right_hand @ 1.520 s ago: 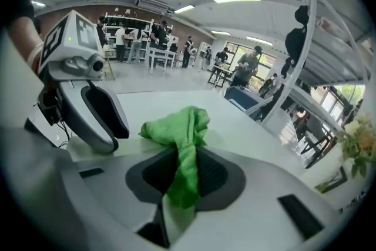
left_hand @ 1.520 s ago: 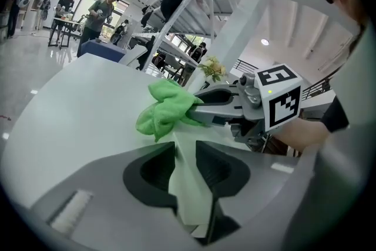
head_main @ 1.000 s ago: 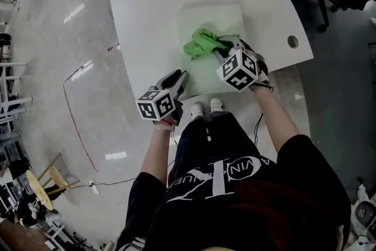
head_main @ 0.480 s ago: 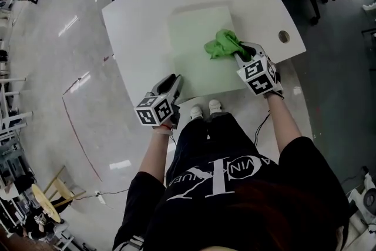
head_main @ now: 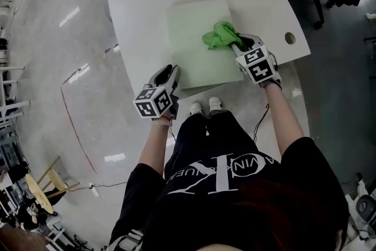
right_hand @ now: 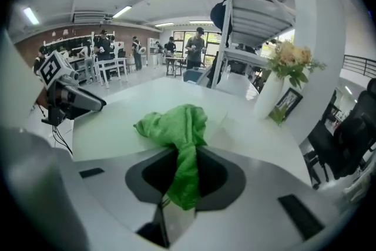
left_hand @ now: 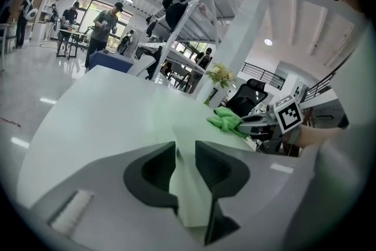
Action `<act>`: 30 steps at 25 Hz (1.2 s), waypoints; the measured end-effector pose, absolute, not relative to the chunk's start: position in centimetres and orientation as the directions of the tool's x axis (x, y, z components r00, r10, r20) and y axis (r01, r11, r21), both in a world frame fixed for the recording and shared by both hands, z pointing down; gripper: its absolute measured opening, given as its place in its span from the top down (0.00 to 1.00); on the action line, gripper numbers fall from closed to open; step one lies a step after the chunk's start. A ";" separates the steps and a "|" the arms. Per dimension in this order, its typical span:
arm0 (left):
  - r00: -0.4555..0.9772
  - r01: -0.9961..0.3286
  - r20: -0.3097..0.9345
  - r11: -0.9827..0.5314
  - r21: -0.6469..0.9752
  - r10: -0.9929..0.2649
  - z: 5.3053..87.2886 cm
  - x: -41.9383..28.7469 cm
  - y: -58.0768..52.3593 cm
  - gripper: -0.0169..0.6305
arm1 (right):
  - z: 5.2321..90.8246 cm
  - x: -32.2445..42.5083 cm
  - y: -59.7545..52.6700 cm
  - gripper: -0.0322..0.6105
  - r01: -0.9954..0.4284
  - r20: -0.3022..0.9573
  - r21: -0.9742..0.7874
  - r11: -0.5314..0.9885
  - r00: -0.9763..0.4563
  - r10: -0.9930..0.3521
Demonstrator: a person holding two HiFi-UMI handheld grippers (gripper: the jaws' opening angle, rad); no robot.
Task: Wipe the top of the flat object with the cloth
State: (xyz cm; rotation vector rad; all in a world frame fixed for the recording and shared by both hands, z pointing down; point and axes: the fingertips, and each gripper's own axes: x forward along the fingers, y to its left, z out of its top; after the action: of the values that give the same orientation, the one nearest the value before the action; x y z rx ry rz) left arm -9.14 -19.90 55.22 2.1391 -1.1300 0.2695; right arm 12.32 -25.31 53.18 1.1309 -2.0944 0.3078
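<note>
While clamped on cloth (head_main: 219, 36), right tool (head_main: 238, 43) now farther right across board (head_main: 194, 32); left tool (head_main: 171, 70) pinching board edge.

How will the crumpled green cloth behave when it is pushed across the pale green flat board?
Probably floppy: the crumpled green cloth bunches in soft folds where the right gripper is shut on it. It would likely drag and crease rather than slide stiffly over the pale green flat board. It looks light, so it should hardly shift the board.
</note>
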 end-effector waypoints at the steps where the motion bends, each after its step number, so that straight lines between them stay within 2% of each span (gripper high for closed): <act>1: 0.609 -0.775 0.437 -0.379 0.506 -0.662 54.8 -9.5 -20.1 0.80 | 52.9 12.0 -25.7 0.82 -0.805 0.695 0.114 0.582 -0.354 -0.626; 3: 0.622 -0.742 0.370 -0.368 0.561 -0.690 54.0 -10.6 -20.1 0.80 | 51.7 10.3 -25.9 0.82 -0.804 0.670 0.084 0.589 -0.392 -0.631; 5: 0.611 -0.740 0.362 -0.347 0.576 -0.704 54.0 -12.2 -19.3 0.80 | 50.8 6.8 -25.1 0.82 -0.748 0.636 0.071 0.659 -0.475 -0.608; 10: 0.543 -0.783 0.377 -0.290 0.550 -0.750 54.1 -15.9 -18.2 0.80 | 50.7 -2.8 -21.1 0.82 -0.478 0.623 0.073 0.875 -0.663 -0.414; 13: 0.548 -0.780 0.365 -0.301 0.549 -0.752 53.8 -16.2 -17.8 0.80 | 51.3 -6.3 -20.0 0.82 -0.336 0.657 0.123 0.934 -0.678 -0.330; 17: 0.607 -0.755 0.374 -0.364 0.545 -0.701 53.7 -14.5 -16.6 0.76 | 53.5 -8.1 -19.0 0.82 -0.156 0.748 0.272 0.950 -0.587 -0.310; 21: 0.643 -0.753 0.439 -0.413 0.512 -0.628 54.8 -12.4 -15.5 0.62 | 52.6 -7.4 -19.2 0.82 -0.183 0.743 0.259 0.948 -0.589 -0.317; 24: 0.643 -0.761 0.478 -0.427 0.489 -0.599 55.6 -11.2 -15.4 0.58 | 52.3 -4.6 -19.5 0.82 -0.236 0.742 0.261 0.936 -0.572 -0.351; 28: 0.657 -0.751 0.498 -0.432 0.499 -0.566 55.9 -10.7 -15.5 0.59 | 52.6 0.3 -19.5 0.82 -0.319 0.761 0.258 0.912 -0.514 -0.395; 30: 0.677 -0.731 0.481 -0.433 0.527 -0.557 55.7 -10.7 -15.4 0.65 | 52.5 2.6 -19.3 0.82 -0.361 0.771 0.259 0.896 -0.482 -0.417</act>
State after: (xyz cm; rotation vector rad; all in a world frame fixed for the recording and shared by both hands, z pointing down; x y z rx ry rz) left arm -10.68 -15.39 55.72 2.1521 -0.9863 0.3033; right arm 2.61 -19.34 52.54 0.5581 -2.1213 -0.0754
